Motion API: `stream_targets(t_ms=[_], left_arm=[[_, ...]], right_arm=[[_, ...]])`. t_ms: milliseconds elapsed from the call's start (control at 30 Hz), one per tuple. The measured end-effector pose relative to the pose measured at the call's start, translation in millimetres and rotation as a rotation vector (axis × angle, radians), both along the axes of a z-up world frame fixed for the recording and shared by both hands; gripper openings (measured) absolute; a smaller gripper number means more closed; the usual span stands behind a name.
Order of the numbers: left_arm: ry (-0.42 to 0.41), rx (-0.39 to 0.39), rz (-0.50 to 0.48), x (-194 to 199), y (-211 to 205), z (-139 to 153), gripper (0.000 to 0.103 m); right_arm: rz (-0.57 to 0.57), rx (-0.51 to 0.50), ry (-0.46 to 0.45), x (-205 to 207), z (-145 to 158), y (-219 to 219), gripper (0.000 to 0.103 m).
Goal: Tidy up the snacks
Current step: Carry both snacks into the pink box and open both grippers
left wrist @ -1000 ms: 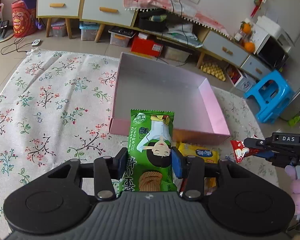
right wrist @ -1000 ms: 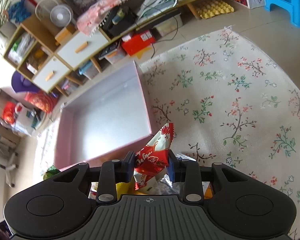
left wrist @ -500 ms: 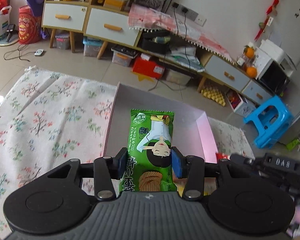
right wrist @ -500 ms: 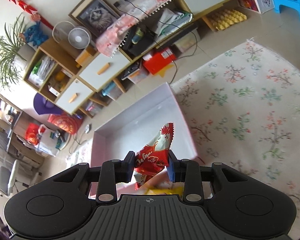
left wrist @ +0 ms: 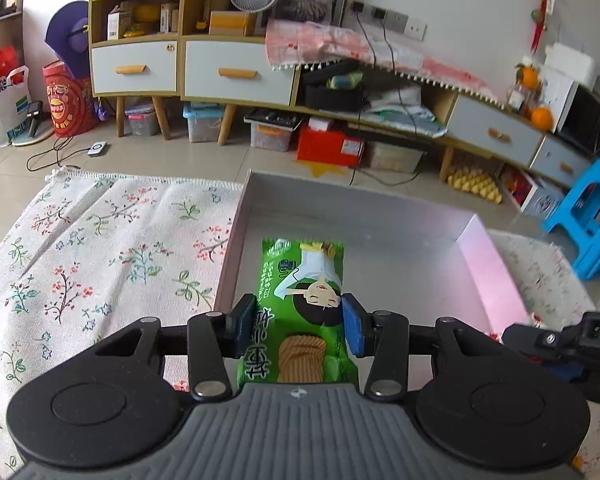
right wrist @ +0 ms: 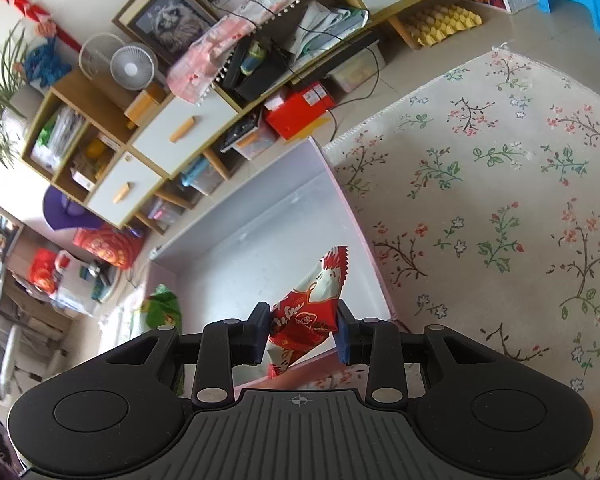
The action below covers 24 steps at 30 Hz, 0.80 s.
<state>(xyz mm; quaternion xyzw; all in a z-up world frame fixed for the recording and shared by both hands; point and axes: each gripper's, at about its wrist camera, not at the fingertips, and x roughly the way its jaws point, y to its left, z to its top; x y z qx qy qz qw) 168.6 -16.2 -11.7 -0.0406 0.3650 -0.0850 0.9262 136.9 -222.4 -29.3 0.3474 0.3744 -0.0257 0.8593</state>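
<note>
The left gripper [left wrist: 298,330] is clamping a green snack packet [left wrist: 300,312] by its long sides, its pads pressing in on both edges, and the packet is hanging over the near left part of the shallow pink box [left wrist: 496,276]. The right gripper [right wrist: 300,338] is squeezing a crumpled red snack wrapper [right wrist: 306,306], which is pointing toward 1 o'clock above the box [right wrist: 374,270] floor. The box is sitting on the flowered rug [right wrist: 500,200], with a blue stool [left wrist: 592,216] at 3 o'clock in the left wrist view.
</note>
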Motion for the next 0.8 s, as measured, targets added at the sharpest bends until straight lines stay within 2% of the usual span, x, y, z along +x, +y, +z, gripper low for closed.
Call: stream_targets(t_ms=[200, 533, 800], left_arm=[[0.018, 0.061, -0.025, -5, -6, -3, 0.042], [0.145, -0.040, 0.012, 0, 5, -3, 0.042], [0.070, -0.030, 0.044, -2, 0, -10, 0.042]], right_arm=[[0.002, -0.001, 0.009, 0, -1, -3, 0.033], [-0.019, -0.028, 0.051, -1, 3, -11, 0.033], [-0.017, -0.051, 0.041, -1, 2, -9, 0.033]])
